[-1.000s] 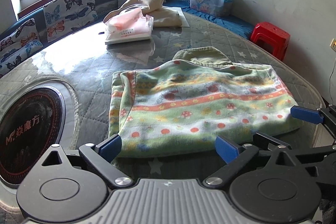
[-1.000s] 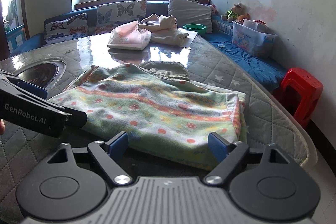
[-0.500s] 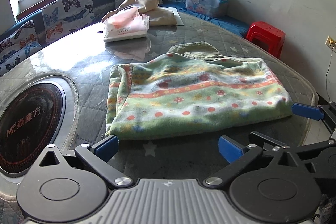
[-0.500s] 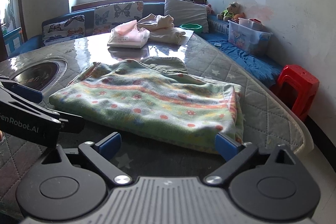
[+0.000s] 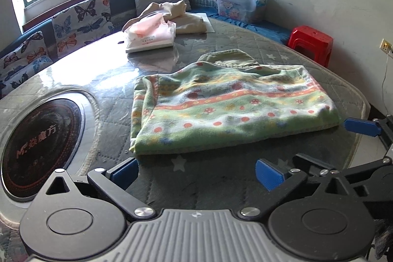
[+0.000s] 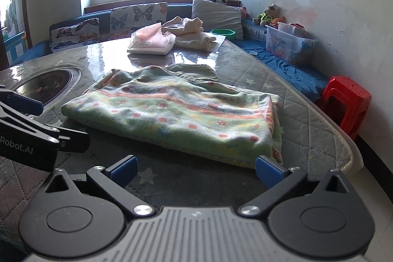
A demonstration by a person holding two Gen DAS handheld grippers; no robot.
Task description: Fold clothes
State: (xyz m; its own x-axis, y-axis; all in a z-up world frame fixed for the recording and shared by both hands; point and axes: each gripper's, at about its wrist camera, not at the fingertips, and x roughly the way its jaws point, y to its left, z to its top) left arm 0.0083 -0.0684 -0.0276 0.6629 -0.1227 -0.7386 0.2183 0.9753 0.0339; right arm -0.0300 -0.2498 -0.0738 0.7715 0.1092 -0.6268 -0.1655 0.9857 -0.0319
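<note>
You had one folded garment [image 5: 228, 109] on table [image 5: 110, 80]; your two grippers, left [image 5: 196, 170] and right [image 6: 195, 170], sat nearside of garment, fingers spread, right's just widened, nothing pinched.

Two wrist fisheyes, low and close over the table.
Both face the window; shared: folded green patterned towel [image 5: 228, 109] [image 6: 176, 114], quilted grey table [image 5: 221, 178] [image 6: 307, 119].

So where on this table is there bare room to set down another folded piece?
Bare quilted table shows between the folded towel and both grippers, and between the towel and the round cooktop. The far end is crowded: tissue pack against the cream garment.
</note>
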